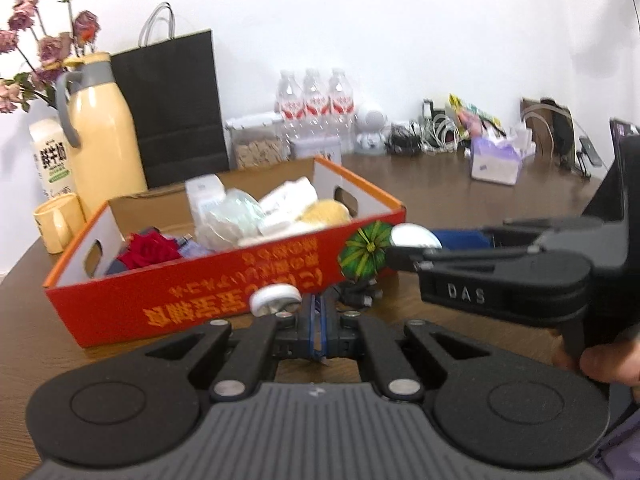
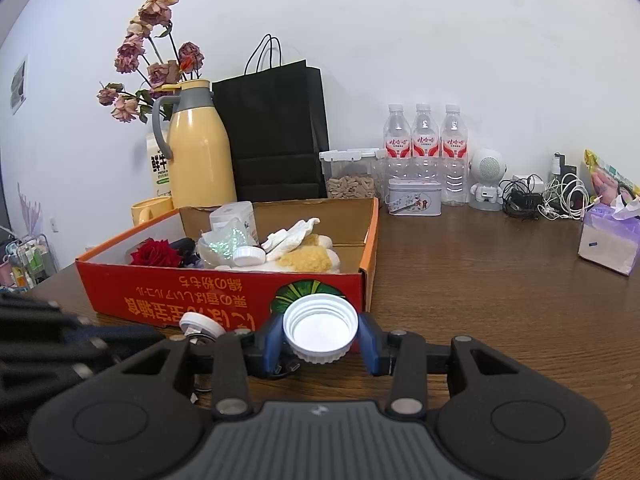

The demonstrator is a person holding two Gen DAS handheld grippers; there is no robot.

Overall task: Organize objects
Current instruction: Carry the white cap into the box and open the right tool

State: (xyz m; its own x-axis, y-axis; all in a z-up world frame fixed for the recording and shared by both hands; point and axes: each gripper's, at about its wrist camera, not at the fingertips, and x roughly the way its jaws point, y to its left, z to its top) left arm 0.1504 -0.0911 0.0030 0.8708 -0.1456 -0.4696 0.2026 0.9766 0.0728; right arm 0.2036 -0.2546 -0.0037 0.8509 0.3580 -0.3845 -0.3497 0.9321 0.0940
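My right gripper [image 2: 320, 330] is shut on a wide white bottle cap [image 2: 320, 320], its hollow side facing the camera, just in front of the red cardboard box [image 2: 160, 292]. In the left wrist view this right gripper [image 1: 408, 245] reaches in from the right with the cap [image 1: 414, 235] at the box's near corner. My left gripper [image 1: 319, 300] is shut, its blue pads pressed together with nothing seen between them. A small white cap [image 1: 275, 298] lies just left of its tips, against the box [image 1: 200, 292]. The box holds a red rose [image 1: 148, 249], white packets and a yellow sponge.
A yellow thermos [image 2: 200, 152], a yellow cup [image 2: 150, 208], a black paper bag [image 2: 276, 132], three water bottles [image 2: 424, 148], a tin [image 2: 414, 198], cables [image 2: 540, 196] and a tissue pack [image 2: 608, 240] line the back of the wooden table [image 2: 500, 300]. A small black device [image 1: 356, 296] lies by the box.
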